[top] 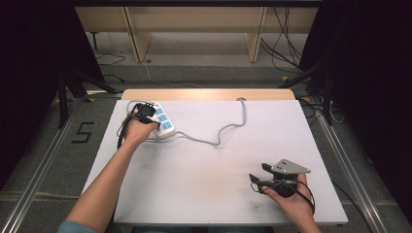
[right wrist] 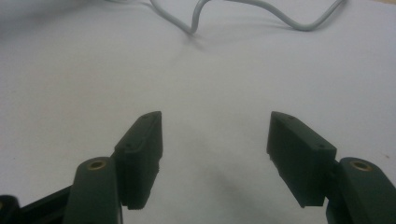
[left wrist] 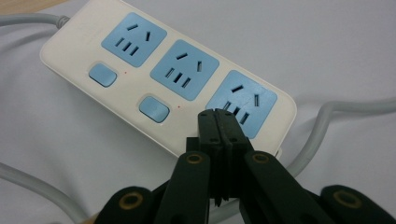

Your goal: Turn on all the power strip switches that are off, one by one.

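Observation:
A white power strip point(top: 162, 121) with three blue sockets lies at the table's far left. In the left gripper view the power strip point(left wrist: 140, 88) has two blue switches showing beside the first two sockets. My left gripper point(left wrist: 216, 115) is shut, with nothing between its jaws. Its tips hang over the strip's near edge, beside the third socket; whether they touch it I cannot tell. From above, the left gripper point(top: 142, 110) sits over the strip's left end. My right gripper point(top: 256, 178) rests near the front right, and its jaws point(right wrist: 215, 133) stand open over bare table.
The strip's grey cord point(top: 221, 132) snakes across the white table top point(top: 194, 174) to the far edge, and a loop of the cord point(right wrist: 201, 18) lies ahead of the right gripper. Floor cables and wooden furniture legs lie beyond the table.

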### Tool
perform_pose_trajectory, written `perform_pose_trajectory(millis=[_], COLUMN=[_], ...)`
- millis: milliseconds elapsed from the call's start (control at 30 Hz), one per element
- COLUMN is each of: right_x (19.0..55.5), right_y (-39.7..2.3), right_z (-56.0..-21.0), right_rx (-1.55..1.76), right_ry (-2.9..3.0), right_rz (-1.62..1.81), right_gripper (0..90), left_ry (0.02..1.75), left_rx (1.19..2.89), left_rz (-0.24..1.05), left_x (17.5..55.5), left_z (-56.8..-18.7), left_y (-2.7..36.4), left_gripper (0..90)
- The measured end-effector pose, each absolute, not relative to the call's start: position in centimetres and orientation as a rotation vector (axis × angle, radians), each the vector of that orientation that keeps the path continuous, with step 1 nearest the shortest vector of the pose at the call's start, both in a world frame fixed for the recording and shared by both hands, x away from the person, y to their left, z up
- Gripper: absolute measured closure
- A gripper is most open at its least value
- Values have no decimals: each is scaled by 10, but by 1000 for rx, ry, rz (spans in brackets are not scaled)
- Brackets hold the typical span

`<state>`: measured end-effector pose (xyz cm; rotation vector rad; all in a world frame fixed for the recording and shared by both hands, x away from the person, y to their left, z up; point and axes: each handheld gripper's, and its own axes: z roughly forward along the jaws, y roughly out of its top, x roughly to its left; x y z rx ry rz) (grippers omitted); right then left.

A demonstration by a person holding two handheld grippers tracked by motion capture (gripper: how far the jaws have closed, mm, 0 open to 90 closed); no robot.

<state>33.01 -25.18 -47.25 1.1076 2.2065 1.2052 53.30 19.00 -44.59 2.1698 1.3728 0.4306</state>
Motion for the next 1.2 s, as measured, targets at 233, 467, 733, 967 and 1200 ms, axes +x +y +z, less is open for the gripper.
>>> perform_pose_trajectory(millis=[233,467,733,967,1200], right_x=[330,330,330,330,330], right_y=[-252,-251,-251,-251,-251], right_z=[-473,-473,-473,-472,-472], right_rx=[1109,1107,1104,1103,1100], right_ry=[2212,2216,2216,2215,2218], right_rz=[1200,1200,1202,1200,1200], right_gripper=[369,368,368,368,368], left_ry=[1380,1385,1383,1386,1375], left_rx=[2160,2158,2174,2198,2220], left_rz=[422,400,400,403,420], left_x=[534,535,535,537,537], left_z=[-447,-448,-448,-447,-448], left_y=[190,191,191,189,187], left_gripper=[897,897,897,898,898])
